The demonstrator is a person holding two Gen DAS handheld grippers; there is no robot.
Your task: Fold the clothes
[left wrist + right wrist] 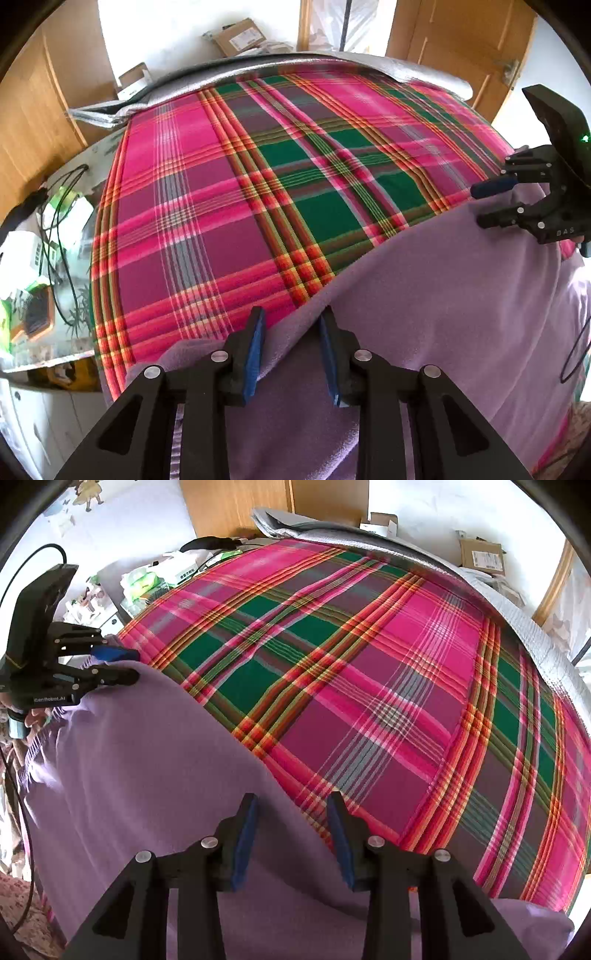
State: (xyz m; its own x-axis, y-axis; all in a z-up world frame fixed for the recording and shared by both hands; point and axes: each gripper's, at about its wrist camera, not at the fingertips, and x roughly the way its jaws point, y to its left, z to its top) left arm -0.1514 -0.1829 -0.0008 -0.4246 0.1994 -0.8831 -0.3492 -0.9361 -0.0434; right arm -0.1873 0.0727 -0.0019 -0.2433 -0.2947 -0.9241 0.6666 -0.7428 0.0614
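Two handheld grippers at the near edge of a lilac fleece garment lying on a plaid-covered bed.

My left gripper (291,321) and right gripper (291,805) both have their jaws parted, straddling the garment's (461,314) upper edge without pinching it. The lilac garment lies across the near part of the plaid cover (240,177) (pink, green and orange checks). I cannot tell whether it is already folded over or spread flat.
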